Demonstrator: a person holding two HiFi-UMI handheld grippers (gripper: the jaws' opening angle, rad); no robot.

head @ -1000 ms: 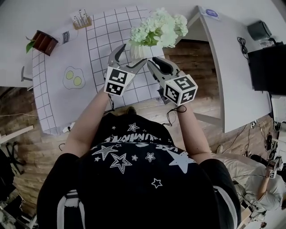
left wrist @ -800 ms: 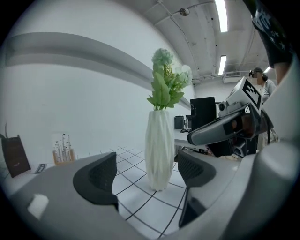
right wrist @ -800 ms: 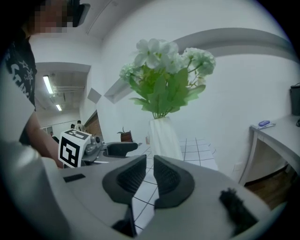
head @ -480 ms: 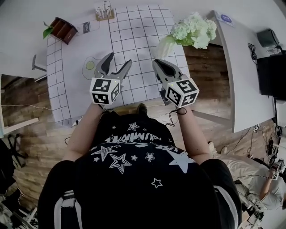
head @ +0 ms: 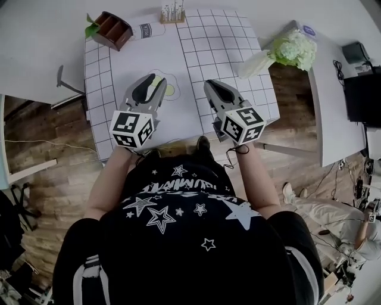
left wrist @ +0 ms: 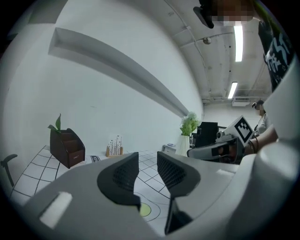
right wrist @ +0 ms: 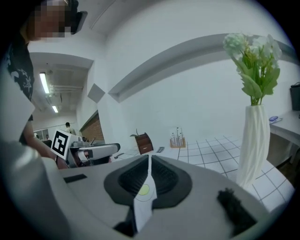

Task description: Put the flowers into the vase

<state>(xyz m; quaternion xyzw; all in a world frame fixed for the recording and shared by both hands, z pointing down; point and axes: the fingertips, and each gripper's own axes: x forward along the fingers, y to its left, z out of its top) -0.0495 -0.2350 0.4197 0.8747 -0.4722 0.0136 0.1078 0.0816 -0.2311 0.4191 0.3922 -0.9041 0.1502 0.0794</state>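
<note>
A white ribbed vase (head: pixel 255 63) with pale green flowers (head: pixel 293 49) in it stands at the table's right edge, tall at the right of the right gripper view as vase (right wrist: pixel 255 140) and flowers (right wrist: pixel 253 56). Both grippers hover over the gridded cloth, well short of the vase. My left gripper (head: pixel 150 83) has a narrow gap between its jaws (left wrist: pixel 147 161) and is closing on nothing. My right gripper (head: pixel 214 88) is closing too, its jaws (right wrist: pixel 149 159) drawn almost together with nothing between them.
A brown box with a green leaf (head: pixel 112 28) and a small wooden holder (head: pixel 171 13) stand at the table's far edge. A fried-egg picture (head: pixel 168 90) lies on the cloth (head: pixel 208 41) by the left gripper. Wooden floor lies around the table; a grey desk (head: pixel 333 101) stands at the right.
Both grippers have drawn back and to the left, away from the vase, and their jaws have gone from wide apart to nearly closed. The vase with flowers stays on the table.
</note>
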